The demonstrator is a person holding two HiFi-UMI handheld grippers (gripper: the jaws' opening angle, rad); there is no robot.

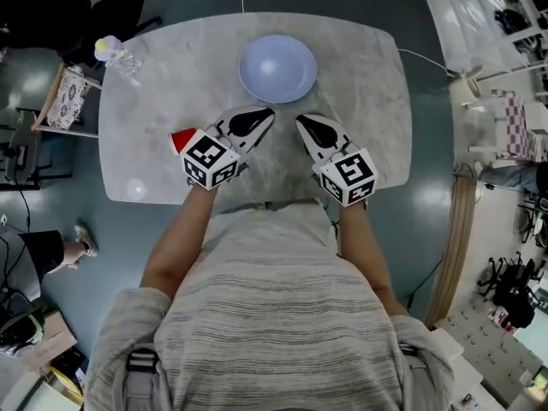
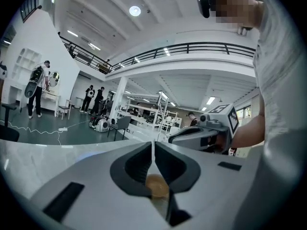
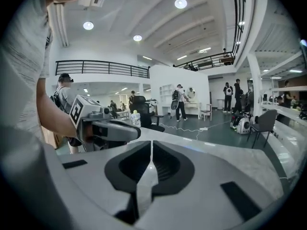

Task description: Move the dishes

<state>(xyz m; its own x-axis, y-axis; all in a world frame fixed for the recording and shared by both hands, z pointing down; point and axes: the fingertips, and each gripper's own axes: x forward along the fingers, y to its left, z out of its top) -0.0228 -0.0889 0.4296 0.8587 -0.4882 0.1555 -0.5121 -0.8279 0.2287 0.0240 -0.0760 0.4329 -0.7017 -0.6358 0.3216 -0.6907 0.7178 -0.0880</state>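
A: What does the head view alone show?
B: The marble bench point(image 1: 377, 101), with a pale blue bowl point(image 1: 277, 67) at its far middle. The left gripper point(image 1: 264, 116) and right gripper point(image 1: 304, 123) point at the bowl from just short of it.
A: And the gripper views?
B: The jaws up close: each pair is pressed together on nothing. Each view also shows the other gripper alongside.

Counted one pale blue dish point(image 1: 277, 68), one small red object point(image 1: 181, 139), one clear bottle point(image 1: 117, 56) and two grippers, left gripper point(image 1: 266, 115) and right gripper point(image 1: 301, 122), over one counter point(image 1: 368, 101).
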